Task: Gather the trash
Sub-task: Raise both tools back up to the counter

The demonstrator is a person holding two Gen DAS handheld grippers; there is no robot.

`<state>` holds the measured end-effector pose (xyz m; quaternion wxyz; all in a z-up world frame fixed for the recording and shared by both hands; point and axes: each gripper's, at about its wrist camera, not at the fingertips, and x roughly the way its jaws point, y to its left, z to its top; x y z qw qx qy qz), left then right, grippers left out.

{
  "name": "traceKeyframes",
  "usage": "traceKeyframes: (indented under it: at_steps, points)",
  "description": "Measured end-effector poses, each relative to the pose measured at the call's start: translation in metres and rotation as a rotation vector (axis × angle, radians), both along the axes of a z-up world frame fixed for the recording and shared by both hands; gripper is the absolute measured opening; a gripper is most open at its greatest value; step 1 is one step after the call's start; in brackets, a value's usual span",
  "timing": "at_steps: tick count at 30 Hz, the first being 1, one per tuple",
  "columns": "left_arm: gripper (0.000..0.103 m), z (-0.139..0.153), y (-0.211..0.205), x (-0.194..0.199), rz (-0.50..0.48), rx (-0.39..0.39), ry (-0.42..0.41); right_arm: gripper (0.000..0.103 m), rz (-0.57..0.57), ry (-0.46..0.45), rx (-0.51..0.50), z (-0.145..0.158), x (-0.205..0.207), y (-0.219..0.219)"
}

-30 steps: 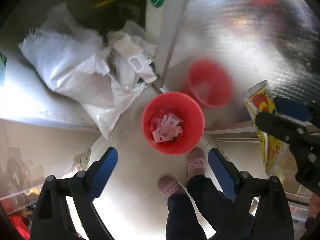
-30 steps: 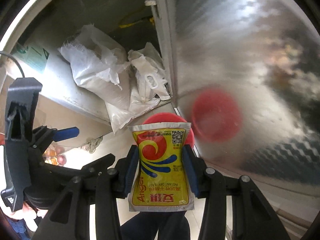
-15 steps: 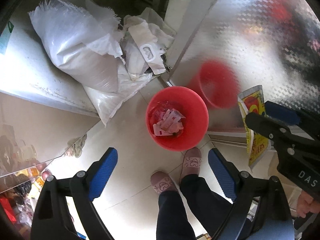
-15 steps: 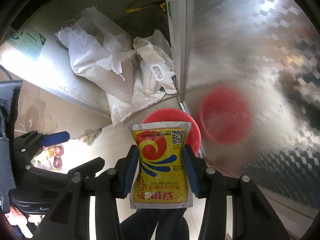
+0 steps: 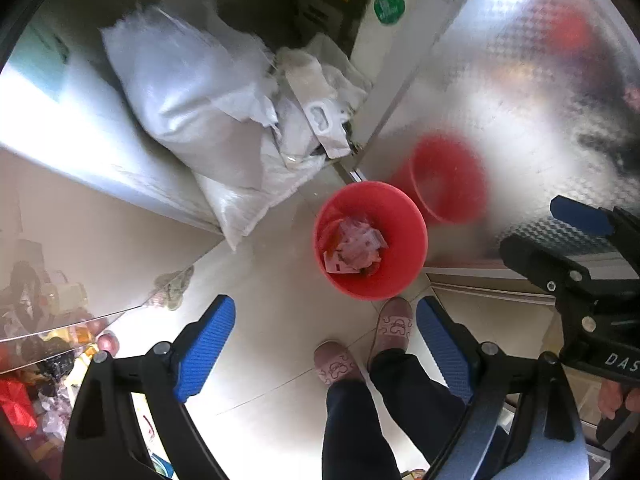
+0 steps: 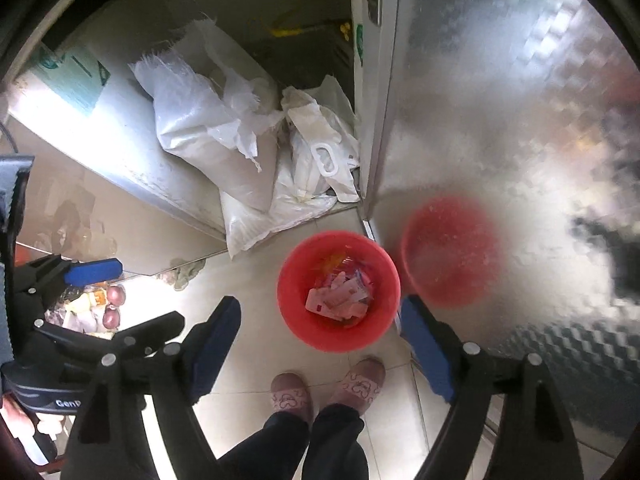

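Note:
A red bucket point(image 5: 370, 240) stands on the tiled floor, holding pink and white wrappers point(image 5: 354, 246); it also shows in the right wrist view point(image 6: 338, 290), with a bit of yellow at the top of its contents. My left gripper point(image 5: 324, 344) is open and empty, high above the floor, near side of the bucket. My right gripper point(image 6: 320, 338) is open and empty, above the bucket's near rim. The right gripper's body shows at the right of the left wrist view.
White sacks and plastic bags point(image 6: 248, 152) lie piled in the corner behind the bucket. A patterned steel door point(image 6: 500, 120) on the right reflects the bucket. The person's slippered feet point(image 6: 328, 388) stand just before the bucket. A glass counter with goods point(image 5: 40, 340) is at the left.
The right gripper opened and the yellow yeast packet it held is gone from its jaws. The left gripper stayed open and shifted a little.

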<state>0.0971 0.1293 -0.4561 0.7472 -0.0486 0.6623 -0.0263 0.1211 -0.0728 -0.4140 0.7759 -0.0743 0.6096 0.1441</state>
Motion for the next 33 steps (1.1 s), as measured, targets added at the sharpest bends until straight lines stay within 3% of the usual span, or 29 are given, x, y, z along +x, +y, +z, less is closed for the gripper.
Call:
traceKeyframes:
  at_steps: [6,13,17,22,33]
  points:
    - [0.091,0.075,0.015,-0.020,0.032,0.016,-0.057,0.089,0.035,-0.034,0.020,0.058,-0.019,0.012]
    - [0.091,0.172,0.026,-0.035,0.020,0.027,-0.167,0.092,0.099,-0.145,0.019,0.153,-0.045,0.029]
    - [0.091,0.223,0.025,-0.040,0.001,0.015,-0.237,0.101,0.090,-0.211,0.031,0.202,-0.052,0.027]
    - [0.091,0.283,0.013,-0.041,-0.053,0.018,-0.336,0.102,0.063,-0.307,0.045,0.261,-0.062,0.020]
    - [0.091,0.353,-0.011,-0.033,-0.113,-0.007,-0.457,0.102,-0.007,-0.431,0.034,0.329,-0.069,0.002]
